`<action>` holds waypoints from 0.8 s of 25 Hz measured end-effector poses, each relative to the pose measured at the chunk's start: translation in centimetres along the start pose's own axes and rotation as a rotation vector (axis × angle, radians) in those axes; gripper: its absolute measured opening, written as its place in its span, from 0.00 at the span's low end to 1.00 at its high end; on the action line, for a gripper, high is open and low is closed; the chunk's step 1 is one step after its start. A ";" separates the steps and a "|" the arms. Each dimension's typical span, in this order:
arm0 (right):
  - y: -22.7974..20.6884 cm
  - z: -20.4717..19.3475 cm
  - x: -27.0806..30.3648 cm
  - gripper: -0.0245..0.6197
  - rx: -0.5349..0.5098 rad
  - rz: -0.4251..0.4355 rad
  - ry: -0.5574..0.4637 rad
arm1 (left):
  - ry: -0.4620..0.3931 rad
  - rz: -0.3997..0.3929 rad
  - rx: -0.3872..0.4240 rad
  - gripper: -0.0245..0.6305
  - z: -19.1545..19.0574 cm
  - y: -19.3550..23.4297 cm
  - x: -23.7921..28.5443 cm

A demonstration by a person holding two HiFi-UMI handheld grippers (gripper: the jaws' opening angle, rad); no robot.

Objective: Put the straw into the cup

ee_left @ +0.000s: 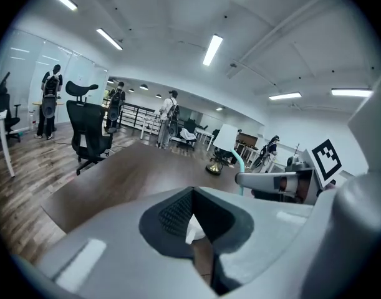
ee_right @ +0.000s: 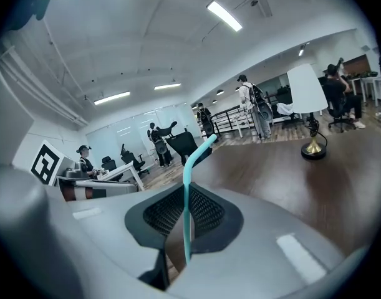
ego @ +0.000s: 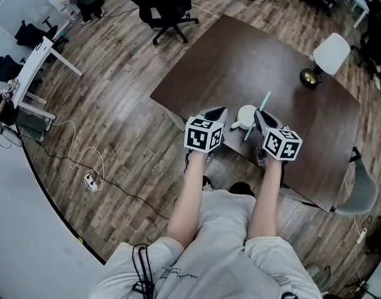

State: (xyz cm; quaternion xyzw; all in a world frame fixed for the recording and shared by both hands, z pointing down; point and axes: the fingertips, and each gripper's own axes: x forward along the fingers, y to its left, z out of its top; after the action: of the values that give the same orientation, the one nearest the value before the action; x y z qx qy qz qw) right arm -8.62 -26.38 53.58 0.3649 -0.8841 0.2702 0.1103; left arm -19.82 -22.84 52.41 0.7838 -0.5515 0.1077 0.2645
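Dark table (ego: pixel 240 61) — right gripper (ego: pixel 259 113) pinching straw (ego: pixel 264 99), left gripper (ego: pixel 220 111) nipping white bit (ee_left: pixel 193 229) beside cup (ego: pixel 247 114).

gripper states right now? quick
Left gripper: shut on a small white piece; what it is cannot be told.
Right gripper: shut on the thin teal bendy plastic straw.

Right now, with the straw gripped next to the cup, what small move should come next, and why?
Probably raise the right hand-held gripper slightly and shift it left, so the lower end of the straw clears the rim of the cup and hangs over its mouth. The straw is clamped in the jaws and tilted, and in the head view it seems to run beside the cup, not in it.
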 end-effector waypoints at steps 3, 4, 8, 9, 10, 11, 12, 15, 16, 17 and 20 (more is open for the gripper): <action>0.0 0.7 -0.3 0.11 0.005 -0.022 -0.027 | 0.013 -0.035 0.032 0.04 0.8 -0.5 0.8; -0.1 0.9 -0.4 0.11 0.007 -0.028 -0.030 | 0.017 -0.045 0.037 0.04 0.9 -0.6 1.1; -1.4 1.3 -1.6 0.11 0.019 -0.059 -0.037 | 0.037 -0.097 0.038 0.04 1.0 -2.3 2.6; -2.1 1.4 -1.9 0.11 0.028 -0.070 -0.042 | 0.045 -0.114 0.043 0.04 0.9 -2.8 3.1; -2.8 1.6 -2.0 0.11 0.041 -0.077 -0.048 | 0.056 -0.127 0.051 0.04 0.9 -3.1 3.7; -3.3 1.6 -1.9 0.11 0.057 -0.081 -0.053 | 0.067 -0.135 0.060 0.04 0.8 -3.3 4.2; -3.8 1.6 -1.7 0.11 0.072 -0.081 -0.057 | 0.076 -0.138 0.064 0.04 0.8 -3.2 4.6; -4.7 2.3 -0.9 0.11 0.089 -0.075 -0.061 | 0.079 -0.136 0.061 0.04 1.5 -2.9 5.7; -4.9 2.8 -0.6 0.11 0.091 -0.073 -0.066 | 0.079 -0.137 0.063 0.04 1.9 -2.8 6.0; -5.1 3.3 -0.2 0.11 0.094 -0.071 -0.072 | 0.078 -0.137 0.067 0.04 2.2 -2.7 6.3; -5.6 4.1 1.6 0.11 0.108 -0.045 -0.080 | 0.064 -0.128 0.058 0.04 3.1 -1.9 7.2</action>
State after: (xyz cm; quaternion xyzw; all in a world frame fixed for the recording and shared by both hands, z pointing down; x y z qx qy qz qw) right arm -5.81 -32.85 53.03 0.4007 -0.8635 0.3002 0.0610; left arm -15.77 -29.81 52.53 0.8210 -0.4880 0.1314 0.2656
